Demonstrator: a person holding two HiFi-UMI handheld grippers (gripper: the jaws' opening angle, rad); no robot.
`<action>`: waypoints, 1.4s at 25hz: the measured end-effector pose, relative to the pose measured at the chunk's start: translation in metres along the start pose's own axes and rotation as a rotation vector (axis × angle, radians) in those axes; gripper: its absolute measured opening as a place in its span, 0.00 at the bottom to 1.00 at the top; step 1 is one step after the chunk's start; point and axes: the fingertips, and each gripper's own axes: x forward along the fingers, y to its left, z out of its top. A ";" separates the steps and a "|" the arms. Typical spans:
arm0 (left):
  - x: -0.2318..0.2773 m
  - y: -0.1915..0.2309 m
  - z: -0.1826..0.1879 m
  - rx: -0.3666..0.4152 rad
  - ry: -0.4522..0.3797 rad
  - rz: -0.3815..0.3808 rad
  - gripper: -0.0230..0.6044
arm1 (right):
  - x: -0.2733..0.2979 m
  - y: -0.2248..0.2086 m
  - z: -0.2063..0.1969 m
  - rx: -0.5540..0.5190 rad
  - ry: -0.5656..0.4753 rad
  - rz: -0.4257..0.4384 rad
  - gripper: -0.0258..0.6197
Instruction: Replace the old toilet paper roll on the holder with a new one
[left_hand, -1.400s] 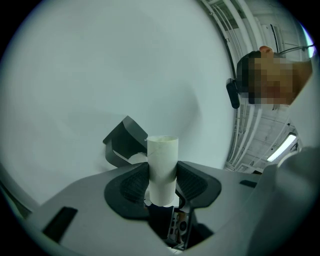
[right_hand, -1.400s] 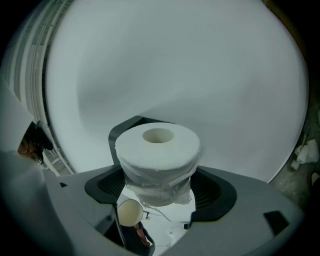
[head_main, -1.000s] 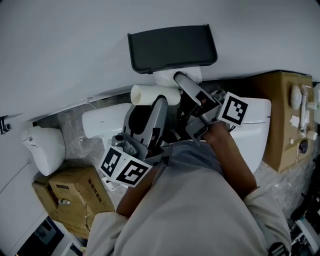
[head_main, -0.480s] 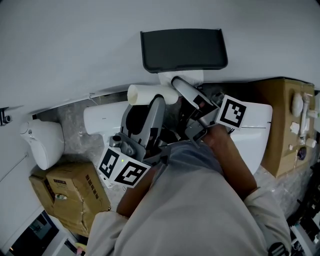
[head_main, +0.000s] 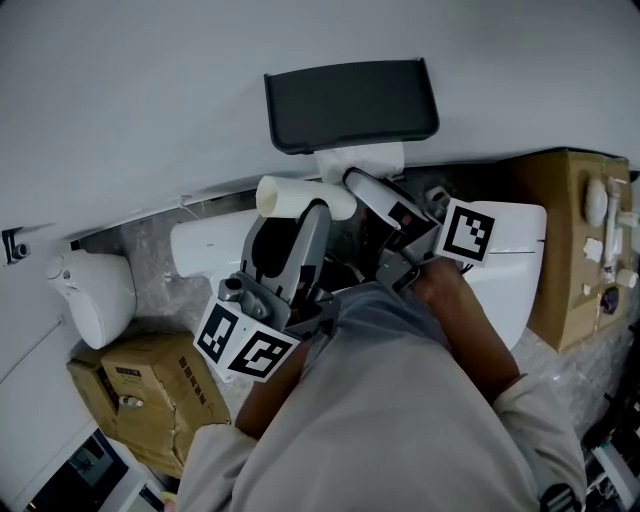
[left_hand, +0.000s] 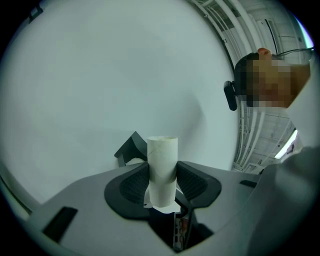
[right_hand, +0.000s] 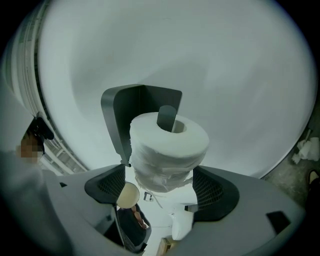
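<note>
Lower centre, left gripper (left_hand: 162, 182) pinches the spent pale cardboard tube (left_hand: 162, 157); right gripper (right_hand: 162, 189) clamps the full white paper roll (right_hand: 167, 147), already threaded on the dark grey holder (right_hand: 120, 112), unreleased.

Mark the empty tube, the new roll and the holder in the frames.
empty tube (left_hand: 162, 167): left gripper view, middle of its cardboard wall.
new roll (right_hand: 167, 150): right gripper view, its paper side wall.
holder (head_main: 350, 100): head view, centre of its dark cover.

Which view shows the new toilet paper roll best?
Right gripper view: the new roll is whole, threaded on the holder's peg. Head view shows only a white sliver; left gripper view, almost nothing.
</note>
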 end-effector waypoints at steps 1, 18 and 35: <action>-0.001 -0.001 0.000 0.001 0.000 0.002 0.31 | -0.001 0.001 -0.001 0.003 0.006 0.005 0.69; -0.004 -0.031 0.040 0.110 -0.101 0.042 0.31 | -0.046 0.007 -0.018 -0.080 0.144 -0.013 0.69; 0.042 -0.055 0.076 0.354 -0.104 0.097 0.31 | -0.073 0.025 -0.031 -0.189 0.246 0.102 0.13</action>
